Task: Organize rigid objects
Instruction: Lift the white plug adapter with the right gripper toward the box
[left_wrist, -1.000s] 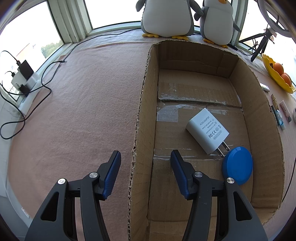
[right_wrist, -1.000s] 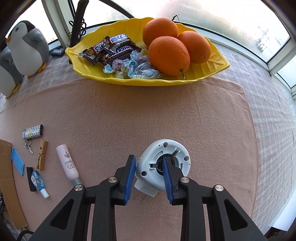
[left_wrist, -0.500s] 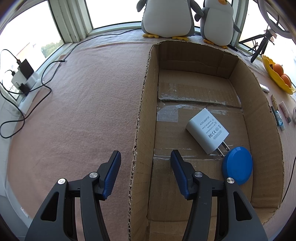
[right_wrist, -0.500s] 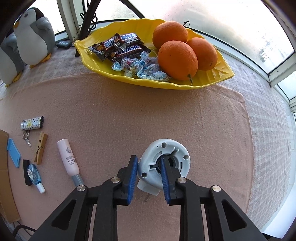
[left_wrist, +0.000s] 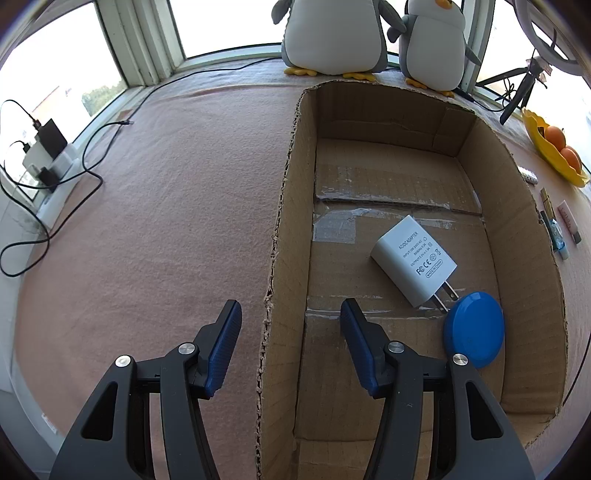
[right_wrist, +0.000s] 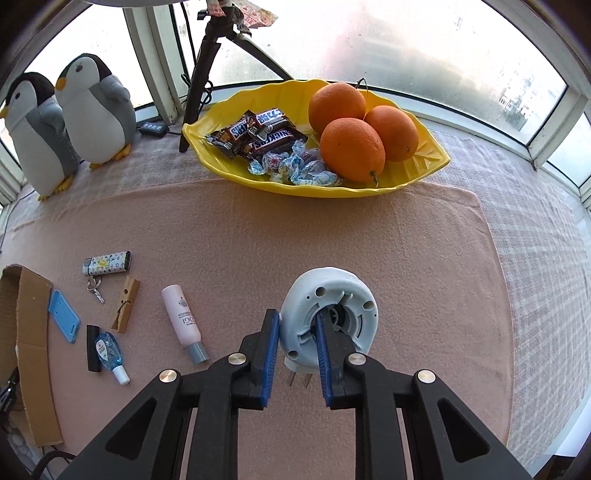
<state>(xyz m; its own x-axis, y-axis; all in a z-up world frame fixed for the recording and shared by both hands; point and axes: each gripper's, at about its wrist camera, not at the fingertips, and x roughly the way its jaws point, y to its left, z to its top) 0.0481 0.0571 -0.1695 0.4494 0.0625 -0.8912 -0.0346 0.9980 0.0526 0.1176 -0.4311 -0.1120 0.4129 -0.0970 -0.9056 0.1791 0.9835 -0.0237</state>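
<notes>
Open brown cardboard box (left_wrist: 513, 192) fills frame right. Left gripper (left_wrist: 290, 345) spread, straddling its wall. Right gripper (right_wrist: 295, 356), lower centre, pinches round white plastic plug-in device (right_wrist: 328, 314) by rim and hollow; judged light, rigid, smooth, likely to pivot.

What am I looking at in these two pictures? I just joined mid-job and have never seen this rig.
Each picture comes from a camera on a hand-held two-finger gripper, looking along its blue-padded fingers. The left gripper is open, straddling a wall of the cardboard box, which holds a white charger and a blue disc. The right gripper is clamped on a white round plug-in device. Nearby lie a pink tube, a clothespin, a lighter and a yellow fruit dish.
</notes>
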